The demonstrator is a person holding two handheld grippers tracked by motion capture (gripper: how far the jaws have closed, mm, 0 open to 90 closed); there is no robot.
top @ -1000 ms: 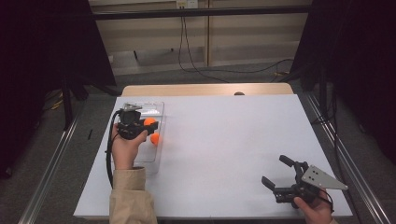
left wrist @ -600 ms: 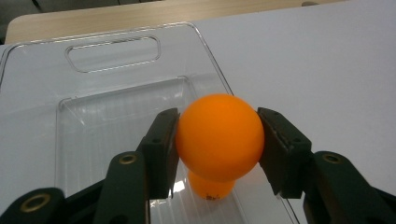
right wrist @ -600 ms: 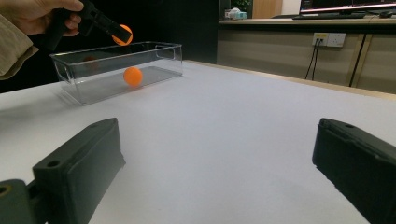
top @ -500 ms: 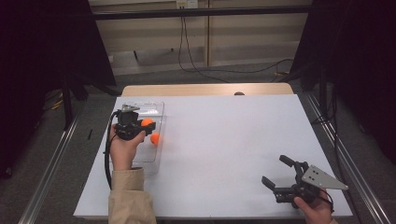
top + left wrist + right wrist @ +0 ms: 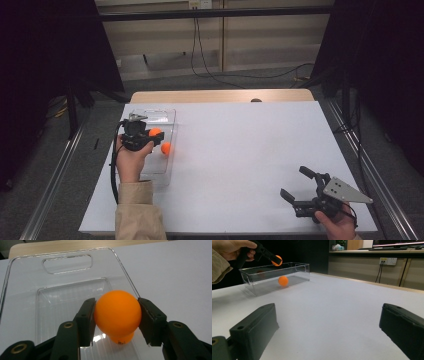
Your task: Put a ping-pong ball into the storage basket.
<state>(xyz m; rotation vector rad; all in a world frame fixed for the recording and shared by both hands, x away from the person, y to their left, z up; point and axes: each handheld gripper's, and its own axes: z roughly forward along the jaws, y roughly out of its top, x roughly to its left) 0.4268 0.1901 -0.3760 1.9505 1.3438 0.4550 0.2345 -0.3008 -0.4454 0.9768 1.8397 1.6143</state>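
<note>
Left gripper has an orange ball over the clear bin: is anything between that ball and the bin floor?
Only a second orange ball lying on the floor of the clear bin, almost directly beneath the held ball in the left gripper. The bin is open-topped.

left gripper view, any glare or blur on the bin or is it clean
Left gripper view: the held orange ball is sharp, with a bright glint on the clear bin floor beside the left gripper. Right gripper view: near jaws soft, bin walls faintly reflective. High view: surroundings dark, white table evenly lit.
</note>
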